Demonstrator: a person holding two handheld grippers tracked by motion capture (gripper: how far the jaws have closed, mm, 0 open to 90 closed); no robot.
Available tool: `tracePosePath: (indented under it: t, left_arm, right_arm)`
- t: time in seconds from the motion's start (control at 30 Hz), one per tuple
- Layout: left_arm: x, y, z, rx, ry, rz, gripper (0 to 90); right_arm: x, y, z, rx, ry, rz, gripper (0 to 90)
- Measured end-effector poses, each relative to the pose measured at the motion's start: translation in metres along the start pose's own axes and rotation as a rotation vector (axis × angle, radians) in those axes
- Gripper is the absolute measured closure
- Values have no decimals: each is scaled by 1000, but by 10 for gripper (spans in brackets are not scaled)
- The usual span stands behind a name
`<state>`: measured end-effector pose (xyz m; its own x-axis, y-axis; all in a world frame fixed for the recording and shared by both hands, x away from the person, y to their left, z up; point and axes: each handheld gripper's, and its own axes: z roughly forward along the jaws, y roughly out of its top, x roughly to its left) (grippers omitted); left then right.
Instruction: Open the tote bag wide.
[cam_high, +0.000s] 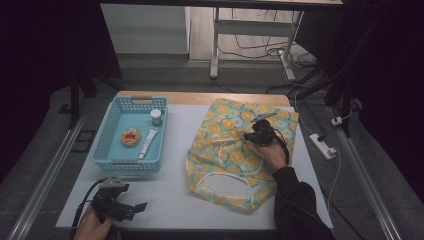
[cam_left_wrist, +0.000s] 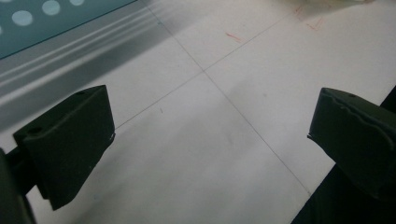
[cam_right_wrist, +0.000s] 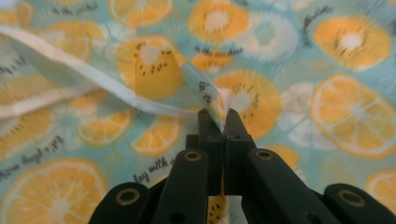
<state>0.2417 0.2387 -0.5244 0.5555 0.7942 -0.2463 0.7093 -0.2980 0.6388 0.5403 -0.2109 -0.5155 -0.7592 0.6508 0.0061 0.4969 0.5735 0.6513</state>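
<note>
Tabletop bag print apparently reads "play with".

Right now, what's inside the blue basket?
The blue basket holds a small white-capped jar, a round tin with a red and yellow top, and a white tube. The near wall hides the floor strip just behind it.

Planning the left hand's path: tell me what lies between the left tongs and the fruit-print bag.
Bare white table lies between the left tongs and the fruit-print bag, as the high view shows.
</note>
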Motion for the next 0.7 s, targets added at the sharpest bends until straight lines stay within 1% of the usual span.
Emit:
tracePosePath:
  t: [0.03,0.07,0.17,0.3,0.33,0.4,0.43,0.5,0.63,0.7]
  left_arm:
    - [0,0,0,-4,-2,-3,4]
    - [1,0,0,-5,-5,-2,4]
    - [1,-1,-2,-19,-13,-9,3]
    - [2,0,-1,-17,-12,-10,3]
    - [2,0,-1,-15,-11,-12,3]
    - [0,0,-1,-13,-7,-2,2]
    - [-1,0,-1,-11,-5,10,2]
    - [-2,1,0,-8,-3,23,0]
    - [-2,1,0,-3,2,23,0]
    - [-2,1,0,-6,2,21,0]
  right_arm:
    - [0,-1,1,-2,-1,3,863]
    - [0,-1,1,-2,-1,3,863]
    - [1,0,-1,-5,-7,5,801]
    - [6,1,-5,-19,-19,11,713]
    - [8,2,-7,-20,-25,7,692]
    - [11,3,-10,-23,-41,-1,648]
    - [12,4,-12,-27,-48,-9,632]
    - [14,5,-16,-33,-54,-10,594]
    - [19,9,-24,-62,-55,-28,544]
    - [22,11,-29,-75,-54,-25,496]
